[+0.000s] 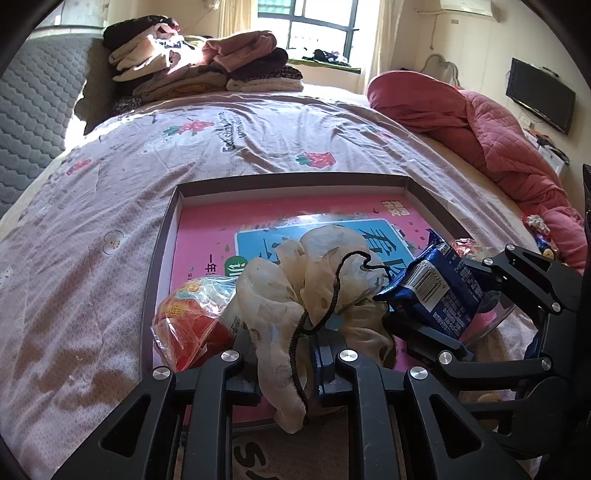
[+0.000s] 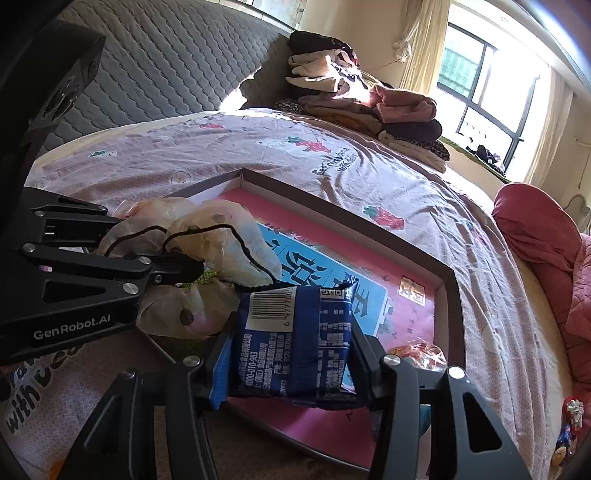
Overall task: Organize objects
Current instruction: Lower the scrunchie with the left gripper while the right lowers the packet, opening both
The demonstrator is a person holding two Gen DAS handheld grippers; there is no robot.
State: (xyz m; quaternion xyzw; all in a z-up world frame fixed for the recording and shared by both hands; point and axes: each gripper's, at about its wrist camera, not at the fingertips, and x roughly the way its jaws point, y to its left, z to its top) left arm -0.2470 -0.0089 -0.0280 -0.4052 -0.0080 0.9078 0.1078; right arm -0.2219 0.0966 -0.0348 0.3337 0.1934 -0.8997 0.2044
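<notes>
At the near edge of a bed, the left gripper [image 1: 286, 363] is clamped on a crumpled cream drawstring bag [image 1: 310, 280], its black cord [image 1: 321, 295] looping down between the jaws. Just beside it, the right gripper [image 2: 291, 373] is closed on a blue snack packet [image 2: 295, 339], barcode up, held above the near end of a shallow box lid [image 1: 162, 236] with a pink and blue printed floor. A red-and-clear wrapped snack [image 1: 188, 325] lies at the lid's near left corner, touching the bag. The lid rests on a strawberry-print bedspread [image 1: 110, 206]. Farther off, a red quilt [image 1: 491, 129] is bunched at the right, and folded clothes [image 1: 199, 62] are stacked below the window [image 1: 317, 26].
</notes>
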